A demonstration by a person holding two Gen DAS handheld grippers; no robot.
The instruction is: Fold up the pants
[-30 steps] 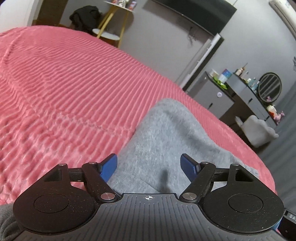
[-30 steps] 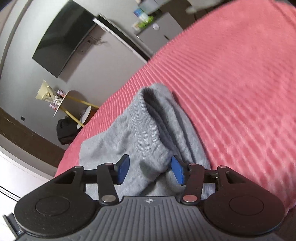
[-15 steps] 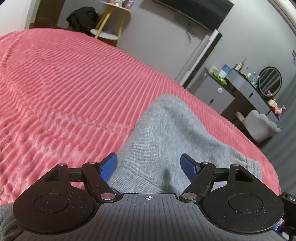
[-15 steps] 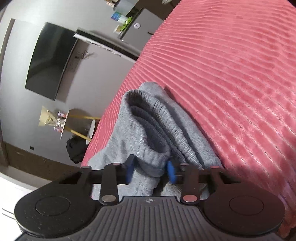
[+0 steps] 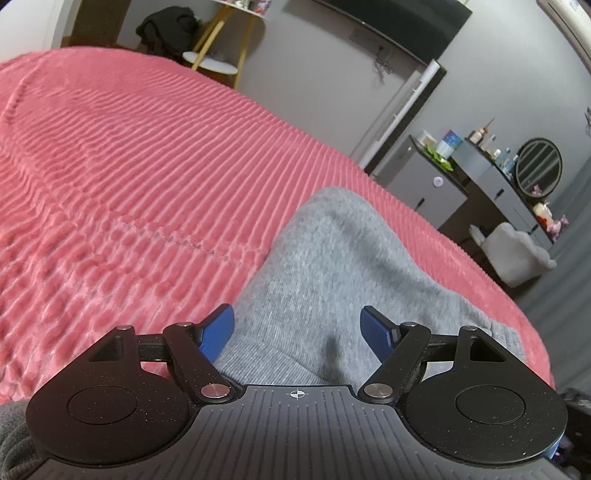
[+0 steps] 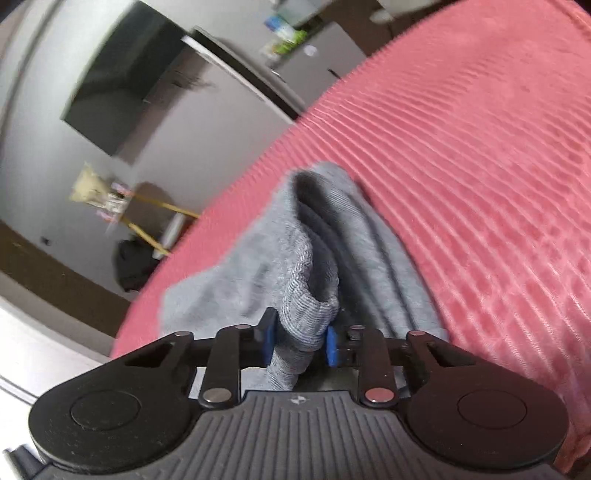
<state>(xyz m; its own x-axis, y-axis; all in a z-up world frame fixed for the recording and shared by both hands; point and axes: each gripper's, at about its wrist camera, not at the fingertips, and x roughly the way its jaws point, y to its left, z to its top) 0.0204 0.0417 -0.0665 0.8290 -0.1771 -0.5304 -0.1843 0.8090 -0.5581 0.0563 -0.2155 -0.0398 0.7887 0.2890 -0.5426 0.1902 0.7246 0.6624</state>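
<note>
Grey knit pants (image 5: 343, 266) lie on a pink ribbed bedspread (image 5: 129, 177). My left gripper (image 5: 297, 334) is open, its blue fingers standing wide apart just above the grey fabric near its left edge, holding nothing. In the right wrist view my right gripper (image 6: 300, 341) is shut on a bunched ribbed cuff or band of the pants (image 6: 306, 314), lifted a little off the bedspread (image 6: 480, 177). The rest of the pants (image 6: 373, 254) trail away behind it in folds.
A dark television (image 5: 399, 26) hangs on the grey wall. A yellow-legged side table (image 5: 218, 62), a grey cabinet (image 5: 424, 188), a dresser with a round mirror (image 5: 537, 166) and a pale chair (image 5: 517, 254) stand beyond the bed's far edge.
My right gripper has closed on the ribbed end of the pants and raised it. My left gripper has stayed open, shifting only slightly over the fabric.
</note>
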